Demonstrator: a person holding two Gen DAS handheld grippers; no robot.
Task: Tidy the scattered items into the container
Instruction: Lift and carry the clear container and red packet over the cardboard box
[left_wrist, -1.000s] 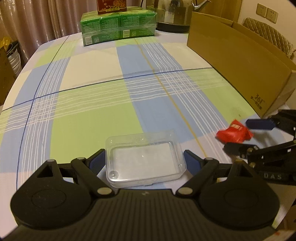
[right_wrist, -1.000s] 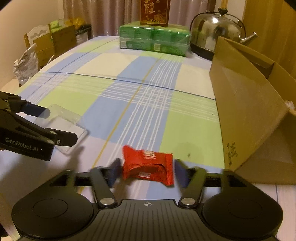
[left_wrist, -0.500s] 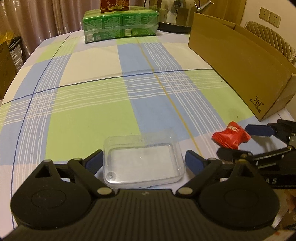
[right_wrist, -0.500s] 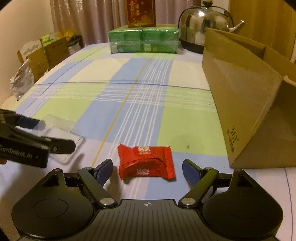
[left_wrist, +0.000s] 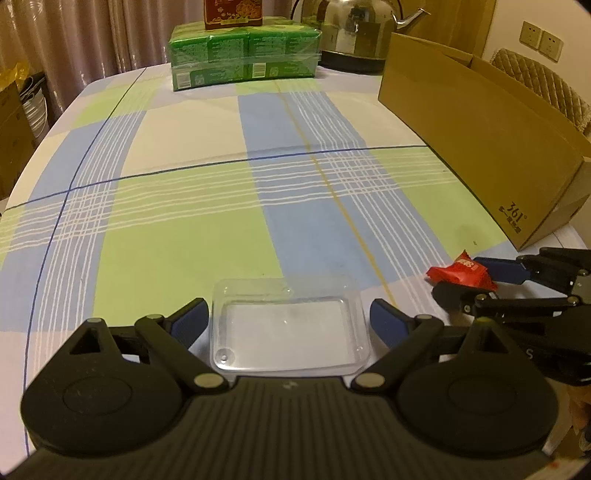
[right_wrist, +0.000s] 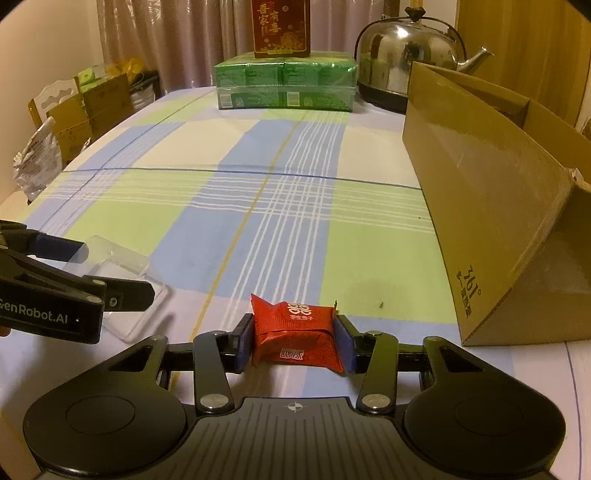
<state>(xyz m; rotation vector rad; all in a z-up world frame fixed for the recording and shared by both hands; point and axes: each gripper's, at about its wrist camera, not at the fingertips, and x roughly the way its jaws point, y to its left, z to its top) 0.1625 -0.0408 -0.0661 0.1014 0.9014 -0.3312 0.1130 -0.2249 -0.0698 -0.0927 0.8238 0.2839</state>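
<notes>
A clear plastic box (left_wrist: 288, 332) lies open on the checked tablecloth, straddled by my left gripper (left_wrist: 288, 321). That gripper is open, its blue pads just off the box's short sides. To the right lies a red candy packet (left_wrist: 461, 273) between the fingers of my right gripper (left_wrist: 460, 278). In the right wrist view the right gripper (right_wrist: 295, 339) has its jaws closing, and both pads press the red packet (right_wrist: 295, 332), which bulges upward. The left gripper (right_wrist: 116, 271) and the clear box (right_wrist: 122, 273) show at that view's left edge.
A large open cardboard box (left_wrist: 480, 147) stands along the table's right side, close to the packet. At the far end stand a green wrapped pack (left_wrist: 243, 55), a red carton (right_wrist: 280, 26) on top of it and a steel kettle (left_wrist: 354, 33). Cartons and bags sit beyond the left edge.
The right gripper's jaws have come together from wide apart onto the red packet, which now bulges between the pads. The left gripper still straddles the clear box.
</notes>
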